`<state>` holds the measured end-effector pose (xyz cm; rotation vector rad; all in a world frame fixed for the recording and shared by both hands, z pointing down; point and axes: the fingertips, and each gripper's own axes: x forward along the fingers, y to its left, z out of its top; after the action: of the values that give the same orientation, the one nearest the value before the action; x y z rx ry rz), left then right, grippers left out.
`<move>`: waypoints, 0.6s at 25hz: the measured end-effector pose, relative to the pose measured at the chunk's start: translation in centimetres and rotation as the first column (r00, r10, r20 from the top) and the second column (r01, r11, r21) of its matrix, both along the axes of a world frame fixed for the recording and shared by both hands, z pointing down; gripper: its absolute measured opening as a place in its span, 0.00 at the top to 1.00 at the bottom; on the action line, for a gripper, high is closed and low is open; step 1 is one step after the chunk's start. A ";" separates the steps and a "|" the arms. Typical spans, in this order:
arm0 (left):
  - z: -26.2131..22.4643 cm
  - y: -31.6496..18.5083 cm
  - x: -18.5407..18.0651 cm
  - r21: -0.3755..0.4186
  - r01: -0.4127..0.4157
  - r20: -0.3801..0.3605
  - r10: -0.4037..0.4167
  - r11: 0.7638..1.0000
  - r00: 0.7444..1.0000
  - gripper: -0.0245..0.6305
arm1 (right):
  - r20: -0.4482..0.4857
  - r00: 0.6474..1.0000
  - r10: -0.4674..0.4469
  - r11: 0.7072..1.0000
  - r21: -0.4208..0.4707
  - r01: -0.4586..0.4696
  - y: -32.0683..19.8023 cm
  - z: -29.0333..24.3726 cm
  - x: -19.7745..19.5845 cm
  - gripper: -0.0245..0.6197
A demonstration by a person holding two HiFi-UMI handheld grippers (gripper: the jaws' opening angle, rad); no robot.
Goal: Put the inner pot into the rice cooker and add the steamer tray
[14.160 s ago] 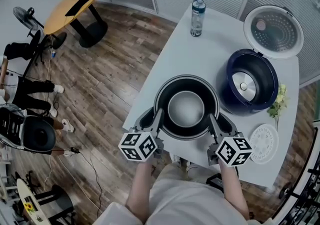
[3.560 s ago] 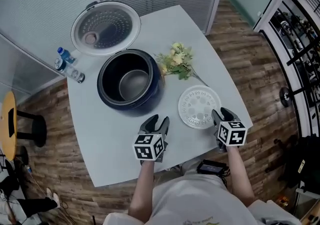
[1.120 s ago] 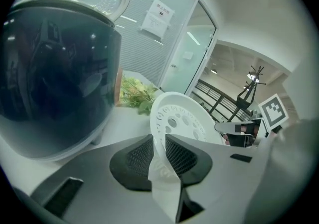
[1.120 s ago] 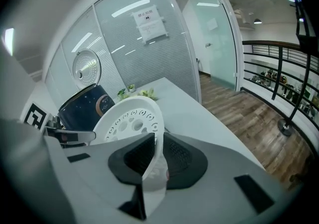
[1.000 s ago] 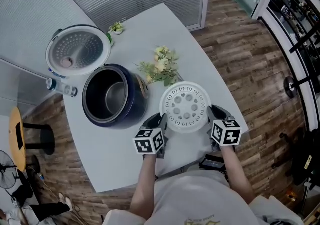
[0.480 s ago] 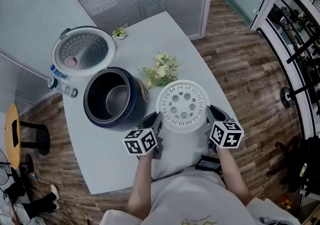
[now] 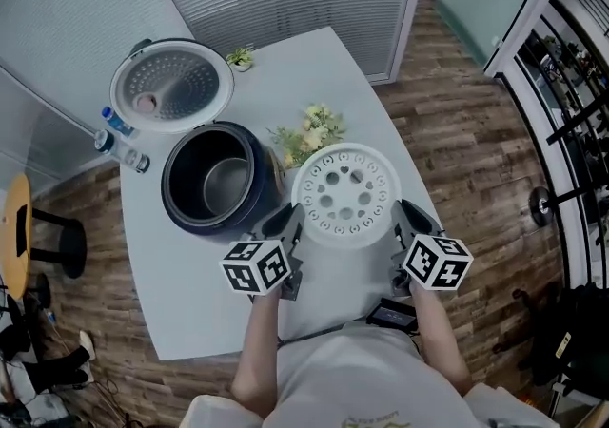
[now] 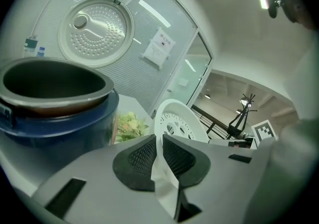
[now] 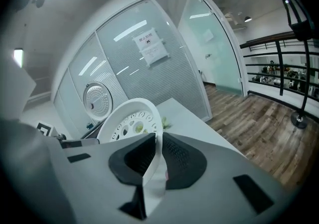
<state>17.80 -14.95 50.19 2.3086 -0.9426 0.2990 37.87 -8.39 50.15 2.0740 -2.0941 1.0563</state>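
The white perforated steamer tray [image 7: 344,193] hangs above the table between my two grippers. My left gripper [image 7: 289,223] is shut on its left rim; its jaws have just been closing, with the rim between the pads. My right gripper [image 7: 402,218] is shut on the right rim. The left gripper view shows the tray [image 8: 177,120] edge-on between the pads [image 8: 144,154], and the right gripper view shows the tray [image 9: 128,118] the same way. The blue rice cooker [image 7: 217,181] stands to the left with the inner pot [image 7: 226,186] inside and its lid [image 7: 171,86] open.
A bunch of pale flowers [image 7: 310,135] lies on the white table [image 7: 190,293] between cooker and tray. A water bottle [image 7: 119,150] lies at the table's left edge and a small plant [image 7: 240,57] sits at the far edge. Wooden floor surrounds the table.
Both grippers have risen with the steamer tray, which has come up off the table and nearer to the head camera. The left jaws have tightened on the rim.
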 end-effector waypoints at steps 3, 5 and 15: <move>-1.6 -0.6 -0.5 0.013 0.022 -0.024 -0.022 1.000 0.999 0.90 | 0.048 0.999 -0.006 0.999 0.037 0.004 -0.8 -1.4 -0.3 0.88; -2.4 -0.8 -0.9 0.019 0.029 -0.038 -0.028 0.999 0.999 0.90 | 0.076 0.997 -0.015 0.998 0.062 0.010 -1.3 -2.4 -0.6 0.88; -5.5 -1.8 -3.9 0.048 0.108 -0.078 -0.104 0.993 0.992 0.90 | 0.119 0.990 -0.081 0.991 0.119 0.067 -4.0 -5.2 -3.0 0.88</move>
<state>13.94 -16.73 44.72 2.2903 -1.0418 0.1438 34.90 -12.40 44.95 2.0089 -2.3228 1.1065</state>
